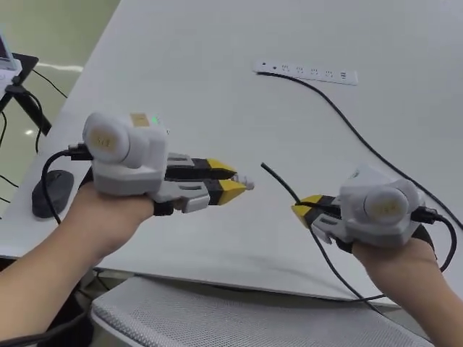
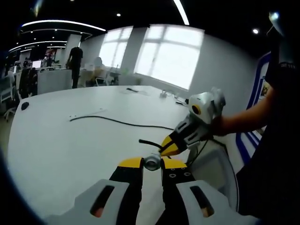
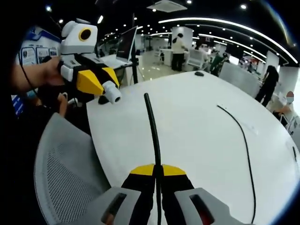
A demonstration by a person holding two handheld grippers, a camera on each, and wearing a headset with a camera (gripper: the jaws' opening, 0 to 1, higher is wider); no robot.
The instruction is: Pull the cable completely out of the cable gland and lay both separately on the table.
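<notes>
Two pieces are already apart. The cable gland (image 1: 247, 185) is pinched at the tips of the left gripper (image 1: 233, 185). The black cable (image 1: 278, 181) is clamped in the right gripper (image 1: 302, 208), with its free end poking out toward 11 o'clock in the head view. In the left gripper view the fingers (image 2: 131, 171) stand narrow, nipping the small round gland. In the right gripper view the fingers close tight on the cable. Both pieces hang above the near part of the worktop (image 1: 217, 87), with open air between the gland and the cable end.

What remains, as I judge it, is the laying down. Each hand would do well to reach toward 12 o'clock onto bare worktop first, because the cable's tail seems to drop over the front edge at 6 o'clock and could drag it off. Each piece should touch the surface before the fingers open. The gland looks round and will likely roll unless set on a flat face. Keeping the hands well apart stops the springy cable end sweeping onto it.

A power strip (image 1: 307, 72) lies far off at 1 o'clock. Its cord (image 1: 347, 123) runs toward 4 o'clock, close past the right gripper, and could tangle with the cable. A dark mouse (image 1: 52, 194) sits at 9 o'clock, and a mesh chair (image 1: 217, 318) stands below at 6 o'clock.
</notes>
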